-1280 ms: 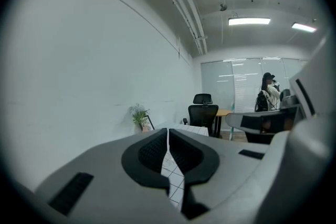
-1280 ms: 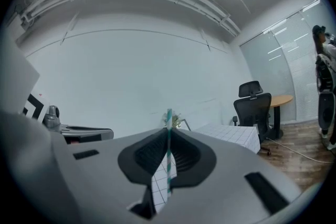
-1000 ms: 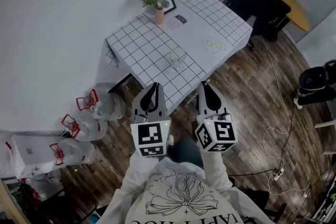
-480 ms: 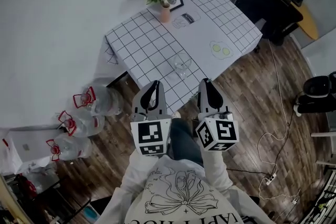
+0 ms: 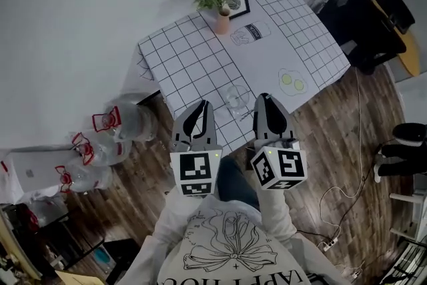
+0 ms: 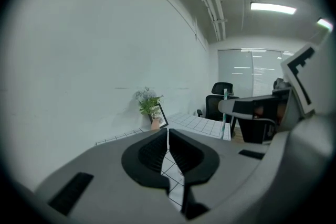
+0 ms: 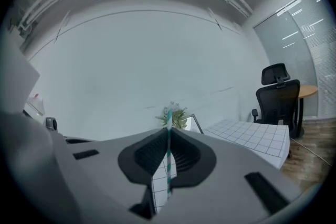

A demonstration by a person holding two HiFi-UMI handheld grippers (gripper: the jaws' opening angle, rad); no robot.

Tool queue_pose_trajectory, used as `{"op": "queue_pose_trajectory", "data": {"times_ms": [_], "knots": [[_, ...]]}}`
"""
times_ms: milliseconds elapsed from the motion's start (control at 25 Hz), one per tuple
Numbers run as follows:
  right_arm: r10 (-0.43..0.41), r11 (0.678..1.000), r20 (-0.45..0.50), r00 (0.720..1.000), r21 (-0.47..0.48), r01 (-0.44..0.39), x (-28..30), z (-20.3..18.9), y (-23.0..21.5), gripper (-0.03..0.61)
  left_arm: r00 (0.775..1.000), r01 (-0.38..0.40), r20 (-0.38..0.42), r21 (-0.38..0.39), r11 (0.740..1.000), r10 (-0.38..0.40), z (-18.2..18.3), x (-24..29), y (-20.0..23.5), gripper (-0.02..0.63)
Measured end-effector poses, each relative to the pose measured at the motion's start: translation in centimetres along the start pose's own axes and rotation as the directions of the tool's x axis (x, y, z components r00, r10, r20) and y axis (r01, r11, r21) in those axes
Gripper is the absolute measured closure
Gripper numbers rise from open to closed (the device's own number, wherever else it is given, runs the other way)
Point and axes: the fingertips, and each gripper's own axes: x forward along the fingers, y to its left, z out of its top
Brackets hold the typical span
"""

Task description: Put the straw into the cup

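Office room with a wood floor [image 5: 320, 137], and a table [image 5: 187, 63] in a grid cloth up against the white wall. Closest to me, my right gripper [image 7: 168, 131] is clamped on the teal-striped straw [image 7: 168, 165], pinched partway along with one end poking past the jaws. My left gripper [image 6: 168, 131] is closed on nothing. The straw looks light and easy to crush, so I'd go for a gentle pinch near the middle. The clear glass cup [image 5: 236, 98] sits by the table's front edge, just ahead between both grippers. The flower vase [image 5: 222, 22] is at the far edge.
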Motion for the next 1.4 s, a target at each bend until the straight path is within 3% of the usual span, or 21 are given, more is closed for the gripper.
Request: {"op": "queue_pose_trajectory", "data": {"times_ms": [680, 1400], "knots": [[0.109, 0.994, -0.138, 0.984, 0.019, -0.107, 9.6, -4.7, -3.1, 0.563, 0.988, -0.087, -0.13, -0.038, 0.995, 0.081, -3.4, 7.6, 1.4, 0.601], [0.159, 0.987, -0.278, 0.947, 0.051, -0.15, 13.0, -12.2, -4.6, 0.563, 0.961, -0.138, -0.252, -0.082, 0.987, 0.113, -9.1, 10.8, 2.1, 0.601]]}}
